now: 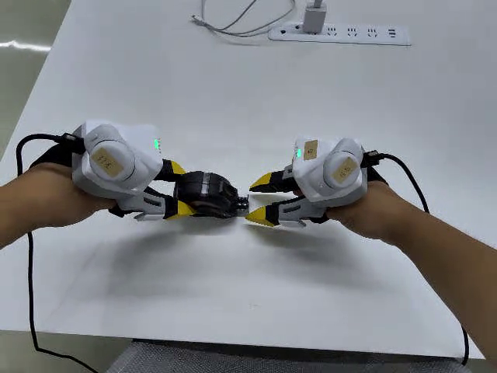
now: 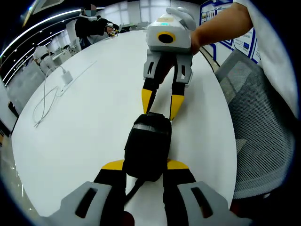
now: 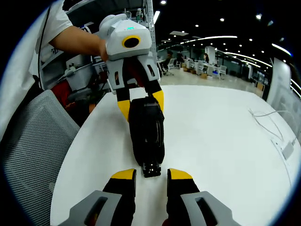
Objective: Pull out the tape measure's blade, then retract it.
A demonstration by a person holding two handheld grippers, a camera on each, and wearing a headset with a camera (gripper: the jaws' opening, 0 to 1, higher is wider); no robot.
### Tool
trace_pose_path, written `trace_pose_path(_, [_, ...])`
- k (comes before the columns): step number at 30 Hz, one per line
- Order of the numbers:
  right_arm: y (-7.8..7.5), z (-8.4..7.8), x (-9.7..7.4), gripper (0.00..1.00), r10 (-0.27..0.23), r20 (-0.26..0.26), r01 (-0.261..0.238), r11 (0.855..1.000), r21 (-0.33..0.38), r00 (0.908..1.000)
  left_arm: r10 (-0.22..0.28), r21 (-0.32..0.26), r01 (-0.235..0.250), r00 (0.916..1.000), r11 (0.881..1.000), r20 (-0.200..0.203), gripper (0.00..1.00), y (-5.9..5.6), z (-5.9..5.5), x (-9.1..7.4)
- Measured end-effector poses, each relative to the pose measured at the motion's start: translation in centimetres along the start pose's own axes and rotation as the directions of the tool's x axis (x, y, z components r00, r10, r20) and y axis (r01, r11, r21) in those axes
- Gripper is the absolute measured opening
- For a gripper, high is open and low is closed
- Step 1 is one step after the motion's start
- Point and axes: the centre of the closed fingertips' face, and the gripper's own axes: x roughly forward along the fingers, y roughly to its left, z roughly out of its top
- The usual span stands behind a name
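A black tape measure (image 1: 208, 194) lies on the white table (image 1: 233, 101), and my left gripper (image 1: 181, 188) is shut on its body. In the left gripper view my yellow fingertips (image 2: 113, 165) press both sides of the tape measure (image 2: 148, 146). The blade's hook end (image 3: 151, 168) sticks out a little toward my right gripper (image 3: 151, 176), whose jaws stand open on either side of it without touching. In the head view, the right gripper (image 1: 258, 199) faces the left one, tip to tip. The right gripper (image 2: 162, 103) also enters the left gripper view from above.
A white power strip (image 1: 342, 33) with a charger (image 1: 314, 15) and a cable (image 1: 233, 23) lies at the table's far edge. A grey mesh chair (image 2: 254, 141) stands at the near side of the table. Other people work at tables far behind.
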Motion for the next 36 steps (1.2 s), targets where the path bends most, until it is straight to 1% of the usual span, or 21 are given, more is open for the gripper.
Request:
trace_pose_path(4, [-0.2, 0.1, 0.4, 0.2, 0.0, 0.006, 0.0, 1.0, -0.003, 1.0, -0.001, -0.001, 0.001, 1.0, 1.0, 0.0, 0.24, 0.0, 0.0, 0.0])
trace_pose_path(8, [0.0, 0.0, 0.7, 0.18, 0.012, 0.0, -0.012, 1.0, -0.013, 0.9999, 0.001, 0.0, -0.001, 1.0, 1.0, 0.0, 0.24, 0.0, 0.0, 0.0])
trace_pose_path(16, [0.0, 0.1, 1.0, 0.16, 0.021, 0.004, -0.021, 1.0, -0.011, 0.9998, 0.0, 0.0, 0.0, 1.0, 1.0, 0.002, 0.24, 0.0, 0.0, 0.0])
trace_pose_path(18, [-0.1, 0.0, 1.1, 0.15, 0.018, 0.0, -0.018, 1.0, -0.021, 0.9998, 0.0, 0.002, 0.0, 1.0, 1.0, 0.004, 0.24, 0.0, 0.0, 0.0])
trace_pose_path(25, [0.1, 0.0, 1.5, 0.13, 0.025, -0.001, -0.025, 0.999, -0.023, 0.9997, -0.001, 0.004, 0.001, 1.0, 1.0, 0.004, 0.24, -0.1, 0.0, -0.1])
trace_pose_path(27, [0.1, -0.1, 1.7, 0.13, 0.024, -0.004, -0.024, 0.999, -0.04, 0.9997, -0.001, 0.005, 0.001, 1.0, 1.0, 0.004, 0.24, -0.1, 0.0, -0.1])
trace_pose_path(32, [0.1, -0.2, 1.7, 0.12, 0.028, -0.005, -0.028, 0.999, -0.037, 0.9996, 0.0, 0.005, 0.0, 1.0, 1.0, 0.003, 0.24, -0.1, 0.0, -0.1])
trace_pose_path(36, [0.1, -0.1, 1.7, 0.12, 0.026, -0.008, -0.027, 0.998, -0.058, 0.9996, 0.001, 0.006, -0.001, 1.0, 1.0, 0.002, 0.24, -0.1, 0.0, -0.1])
